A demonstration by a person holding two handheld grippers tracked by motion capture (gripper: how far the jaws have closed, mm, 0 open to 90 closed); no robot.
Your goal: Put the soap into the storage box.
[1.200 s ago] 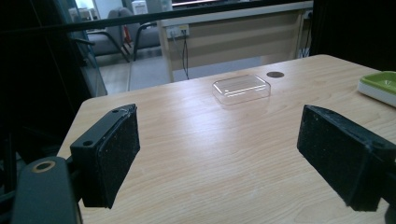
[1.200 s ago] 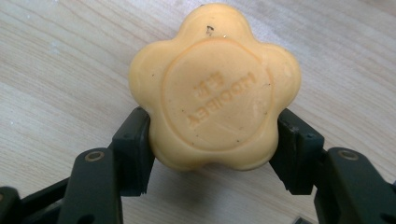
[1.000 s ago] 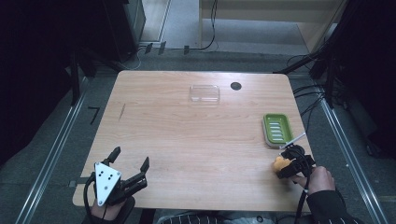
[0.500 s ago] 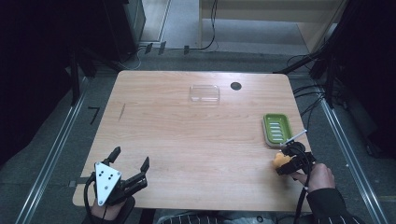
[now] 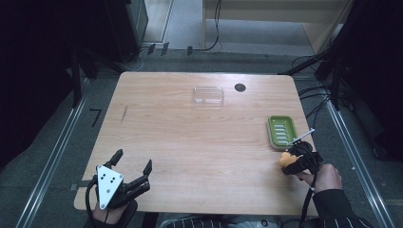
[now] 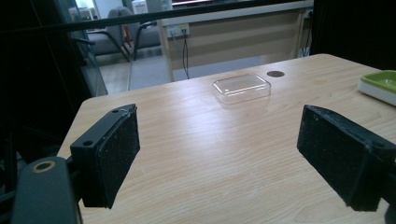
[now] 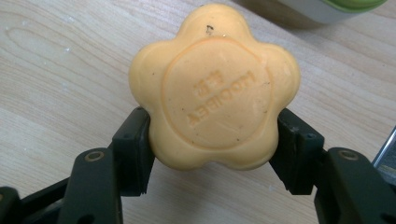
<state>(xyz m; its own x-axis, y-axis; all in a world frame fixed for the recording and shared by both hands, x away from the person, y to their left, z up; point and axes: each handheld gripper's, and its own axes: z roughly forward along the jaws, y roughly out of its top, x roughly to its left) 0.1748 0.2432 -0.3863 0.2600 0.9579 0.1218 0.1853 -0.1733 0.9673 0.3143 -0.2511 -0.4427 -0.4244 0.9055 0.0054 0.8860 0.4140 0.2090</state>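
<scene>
Orange-yellow and shaped like a flower, the soap (image 7: 214, 91) sits clamped between the two black jaws of my right tongs (image 7: 215, 140), which press on its two sides; raised letters show on its flat face. In the high view the soap (image 5: 286, 159) is near the tabletop's (image 5: 190, 137) right edge, at about 4 o'clock from the middle, and my right tongs (image 5: 293, 160) hold it there. Just beyond it, at 12 o'clock from the soap, lies the green soap dish (image 5: 281, 131), close but apart from it. Far away, at 12 o'clock from the middle, a clear plastic lid (image 5: 208, 95) rests on the wood, with a small dark round hole (image 5: 240, 87) beside it at 3 o'clock. My left tongs (image 5: 133, 164) wait at 7 o'clock, near the front edge, their jaws wide apart with nothing between them.
</scene>
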